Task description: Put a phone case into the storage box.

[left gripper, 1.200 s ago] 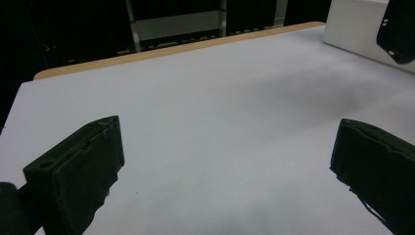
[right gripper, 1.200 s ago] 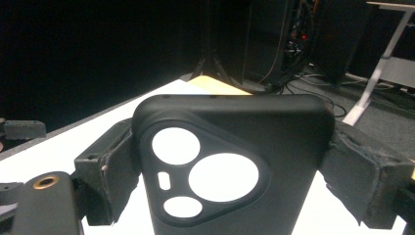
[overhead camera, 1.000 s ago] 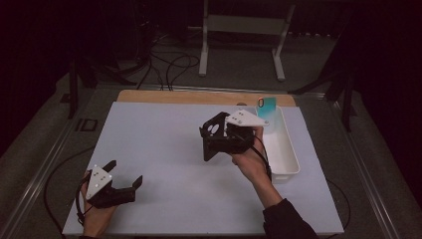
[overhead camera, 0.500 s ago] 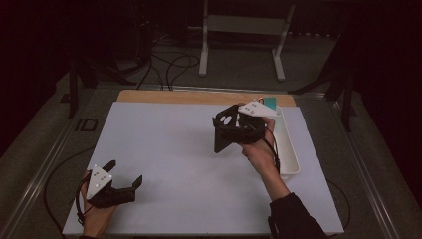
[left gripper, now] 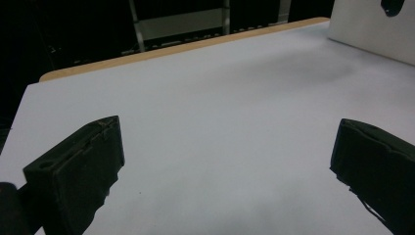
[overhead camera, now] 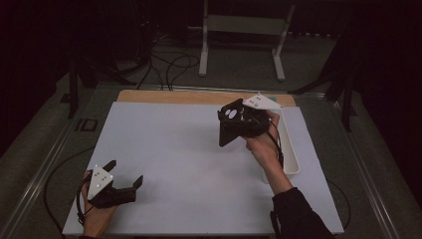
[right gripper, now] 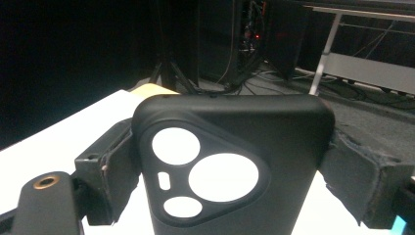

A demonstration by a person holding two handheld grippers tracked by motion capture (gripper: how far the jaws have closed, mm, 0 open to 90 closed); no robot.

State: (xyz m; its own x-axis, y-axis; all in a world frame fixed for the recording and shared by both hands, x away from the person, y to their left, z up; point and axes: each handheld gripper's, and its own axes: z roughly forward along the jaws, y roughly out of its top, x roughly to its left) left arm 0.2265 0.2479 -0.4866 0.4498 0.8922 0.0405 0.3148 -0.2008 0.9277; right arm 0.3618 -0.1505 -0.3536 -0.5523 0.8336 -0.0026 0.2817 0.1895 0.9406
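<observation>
Right gripper point(overhead camera: 239, 127) pinches a black phone case point(right gripper: 230, 171) by its side edges, camera cutouts facing the lens, lifted above the white table point(overhead camera: 199, 149) just beside the white tray point(overhead camera: 291, 159). Left gripper point(overhead camera: 122, 177) rests spread wide, holding nothing, at the near left corner. To do it well: keep squeeze even, case is thin and flexes; lower flat over bare mat.

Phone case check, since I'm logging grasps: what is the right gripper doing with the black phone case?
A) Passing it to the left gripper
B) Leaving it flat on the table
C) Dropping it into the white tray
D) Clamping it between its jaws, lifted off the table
D: the right gripper has its jaws pressed on both sides of the black phone case, which is held above the table.
</observation>
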